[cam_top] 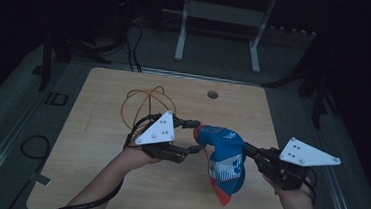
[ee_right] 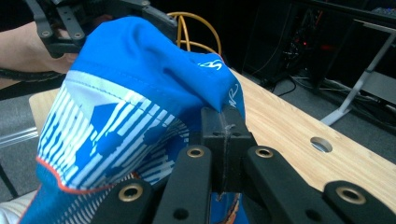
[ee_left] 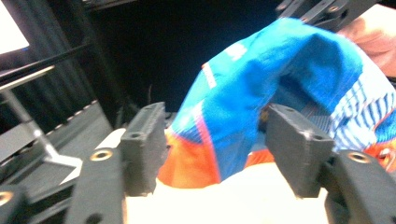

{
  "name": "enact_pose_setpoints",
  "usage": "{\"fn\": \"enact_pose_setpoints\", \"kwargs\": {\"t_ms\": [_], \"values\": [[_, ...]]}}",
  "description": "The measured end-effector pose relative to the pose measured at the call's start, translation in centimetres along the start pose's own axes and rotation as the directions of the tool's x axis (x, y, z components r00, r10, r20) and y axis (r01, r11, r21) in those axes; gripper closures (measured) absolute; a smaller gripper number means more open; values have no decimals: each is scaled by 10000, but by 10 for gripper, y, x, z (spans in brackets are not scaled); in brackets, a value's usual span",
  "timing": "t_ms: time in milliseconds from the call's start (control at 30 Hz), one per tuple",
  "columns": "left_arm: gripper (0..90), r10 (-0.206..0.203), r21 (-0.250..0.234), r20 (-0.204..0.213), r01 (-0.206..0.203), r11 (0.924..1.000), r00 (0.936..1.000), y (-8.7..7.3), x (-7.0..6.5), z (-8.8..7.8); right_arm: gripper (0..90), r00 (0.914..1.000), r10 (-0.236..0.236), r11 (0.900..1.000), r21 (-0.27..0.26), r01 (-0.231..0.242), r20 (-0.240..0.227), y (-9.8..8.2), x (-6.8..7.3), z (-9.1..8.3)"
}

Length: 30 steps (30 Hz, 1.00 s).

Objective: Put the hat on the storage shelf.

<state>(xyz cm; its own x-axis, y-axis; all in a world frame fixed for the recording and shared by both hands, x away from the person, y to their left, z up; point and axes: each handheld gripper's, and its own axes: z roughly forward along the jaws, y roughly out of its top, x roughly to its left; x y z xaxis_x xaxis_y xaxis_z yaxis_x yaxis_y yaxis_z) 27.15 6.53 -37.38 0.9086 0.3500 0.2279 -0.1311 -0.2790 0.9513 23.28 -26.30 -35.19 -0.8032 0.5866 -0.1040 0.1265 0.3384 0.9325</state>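
Observation:
A blue cloth piece (cam_top: 227,158) with white stripes and orange trim hangs above the wooden table (cam_top: 97,178). My right gripper (cam_top: 246,148) is shut on its blue upper edge; in the right gripper view the jaws (ee_right: 225,126) pinch the fabric (ee_right: 140,79) tight. My left gripper (cam_top: 197,136) stands open at the cloth's orange left end. In the left gripper view the cloth (ee_left: 261,79) passes between the two pads (ee_left: 144,144), which stand apart from it.
An orange cable loop (cam_top: 146,101) lies on the table behind the left gripper. A round hole (cam_top: 213,94) sits near the table's far edge. A white metal stand (cam_top: 220,17) is on the floor beyond the table.

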Motion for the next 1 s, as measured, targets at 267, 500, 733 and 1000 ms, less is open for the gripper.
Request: {"fn": "enact_pose_setpoints", "kwargs": {"t_ms": [267, 500, 733, 1000], "values": [[171, -731, 140, -720, 743, 9971, 9947, -7, 5, -34, 900, 9998, -29, 9998, -219, 33, 179, 13, -5, -1], [84, -1182, 310, -1570, 1245, 9917, 9805, -24, 8, -71, 900, 9997, -50, 9996, -278, 57, 229, 27, -10, 6], [65, -1775, 73, -2376, 1844, 9828, 9550, -50, 7, -107, 900, 9997, 29, 9994, -332, -21, 225, 37, -14, 15], [55, -2114, 196, -2996, 2275, 9736, 9304, -86, 0, -137, 900, 9996, -58, 9996, -270, 65, 274, 54, -18, 33]]}}
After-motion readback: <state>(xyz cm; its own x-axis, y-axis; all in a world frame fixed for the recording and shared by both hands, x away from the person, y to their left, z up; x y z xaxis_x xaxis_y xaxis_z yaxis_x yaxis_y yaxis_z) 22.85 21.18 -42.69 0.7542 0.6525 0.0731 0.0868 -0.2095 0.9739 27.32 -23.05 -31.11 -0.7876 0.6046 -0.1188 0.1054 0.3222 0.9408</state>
